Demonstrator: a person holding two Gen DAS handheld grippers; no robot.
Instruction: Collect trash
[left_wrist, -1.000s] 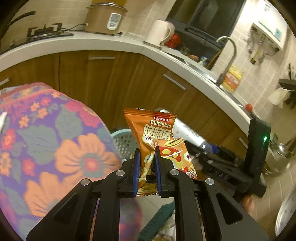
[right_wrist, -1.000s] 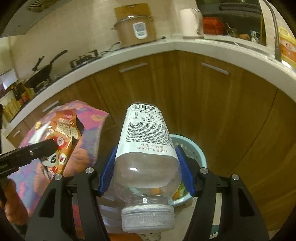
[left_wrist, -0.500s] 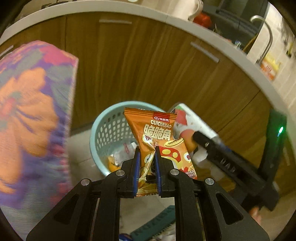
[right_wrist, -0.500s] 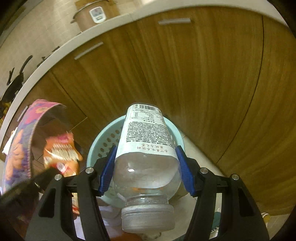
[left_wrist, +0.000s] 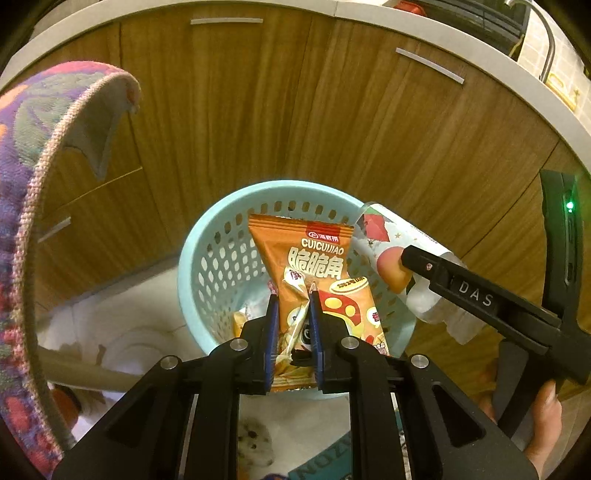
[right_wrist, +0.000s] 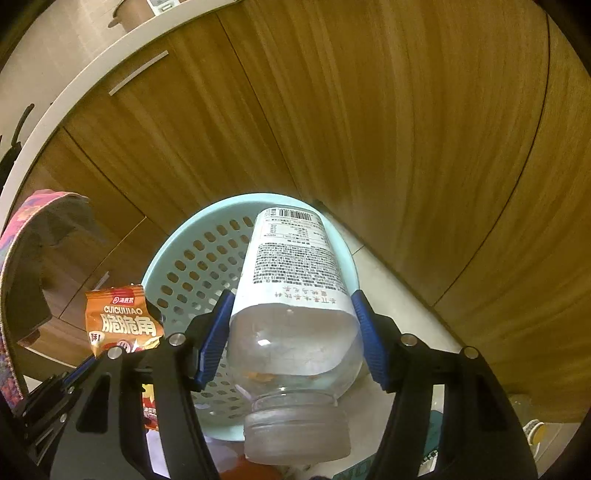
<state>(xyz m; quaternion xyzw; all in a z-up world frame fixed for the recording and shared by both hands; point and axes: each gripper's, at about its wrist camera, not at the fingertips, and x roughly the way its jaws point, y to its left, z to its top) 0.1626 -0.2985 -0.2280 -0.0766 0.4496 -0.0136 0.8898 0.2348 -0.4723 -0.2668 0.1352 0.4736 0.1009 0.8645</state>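
Left fingers: left gripper (left_wrist: 291, 306) pinches the orange snack packet (left_wrist: 314, 266) low down, blue pads clenched on its crumpled lower half, top standing upright above the tips.
Right fingers: right gripper (right_wrist: 295, 325) clamps a clear plastic bottle (right_wrist: 295, 295) across its body — cap end toward the camera, labelled base pointing away.
Hidden: packet's bottom edge sits behind the left jaws; the bottle blocks much of the basket (right_wrist: 192, 266) in the right view. Scraps (left_wrist: 240, 317) in the basket bottom are too small to name.
Cut off: a floral cloth (left_wrist: 33, 184) runs off the left edge; a hand (left_wrist: 543, 424) shows only in part at lower right.
Changed: a second ago both views took in the countertop and appliances; now both have dropped and tilted down, and the light-blue basket fills the middle.
Position: packet and bottle both hang over the basket's open mouth, neither touching it — wooden cabinet doors (left_wrist: 332, 129) behind.
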